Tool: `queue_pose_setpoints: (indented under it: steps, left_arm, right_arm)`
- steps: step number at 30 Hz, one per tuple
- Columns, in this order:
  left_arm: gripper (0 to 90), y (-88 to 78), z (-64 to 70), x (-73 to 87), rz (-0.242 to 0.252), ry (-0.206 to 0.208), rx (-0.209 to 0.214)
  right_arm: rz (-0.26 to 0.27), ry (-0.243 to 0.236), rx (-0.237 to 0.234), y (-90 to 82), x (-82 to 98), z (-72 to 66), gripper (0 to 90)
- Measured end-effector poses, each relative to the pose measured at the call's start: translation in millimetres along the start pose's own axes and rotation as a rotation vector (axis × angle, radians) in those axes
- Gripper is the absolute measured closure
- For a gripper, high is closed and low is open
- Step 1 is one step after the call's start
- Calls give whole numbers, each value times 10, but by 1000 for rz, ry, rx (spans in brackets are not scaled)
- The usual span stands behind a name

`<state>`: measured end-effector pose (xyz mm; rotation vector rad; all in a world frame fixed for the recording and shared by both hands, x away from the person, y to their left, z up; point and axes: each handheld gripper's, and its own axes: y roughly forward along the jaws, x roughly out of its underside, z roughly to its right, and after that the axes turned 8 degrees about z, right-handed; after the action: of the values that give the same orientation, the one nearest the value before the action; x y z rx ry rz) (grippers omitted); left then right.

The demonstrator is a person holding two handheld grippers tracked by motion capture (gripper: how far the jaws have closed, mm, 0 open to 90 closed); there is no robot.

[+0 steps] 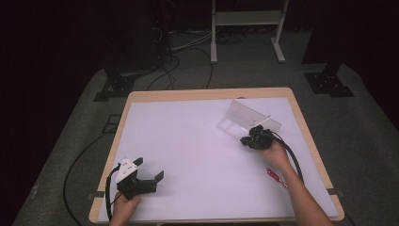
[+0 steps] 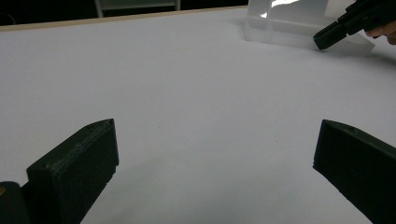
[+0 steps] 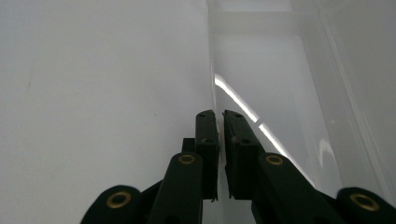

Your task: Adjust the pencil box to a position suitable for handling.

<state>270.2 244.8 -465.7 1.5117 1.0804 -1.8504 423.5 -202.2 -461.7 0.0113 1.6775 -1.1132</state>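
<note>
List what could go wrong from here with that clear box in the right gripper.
1. The right gripper pinches just one thin wall of the clear plastic box; lifted from that edge, the box may swing or slip out.
2. The wall is thin and glossy, so a hard pinch could flex or crack it.
3. The red pen lies by the right forearm; drawing the arm back could knock it off the table.
</note>
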Motion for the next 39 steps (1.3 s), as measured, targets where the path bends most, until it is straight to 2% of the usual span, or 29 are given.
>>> queue_pose_setpoints:
  steps: [23, 37, 39]
  left_arm:
    - [0, 5, -7, 1, -2, -4, 2]
    - [0, 4, -8, 1, -3, -4, -2]
    - [0, 3, -6, 1, -2, -5, -1]
  right_arm:
    - [57, -74, 35, -112, -59, -67, 853]
    - [99, -93, 23, -307, -129, -162, 853]
    - [109, -108, 19, -351, -141, -191, 852]
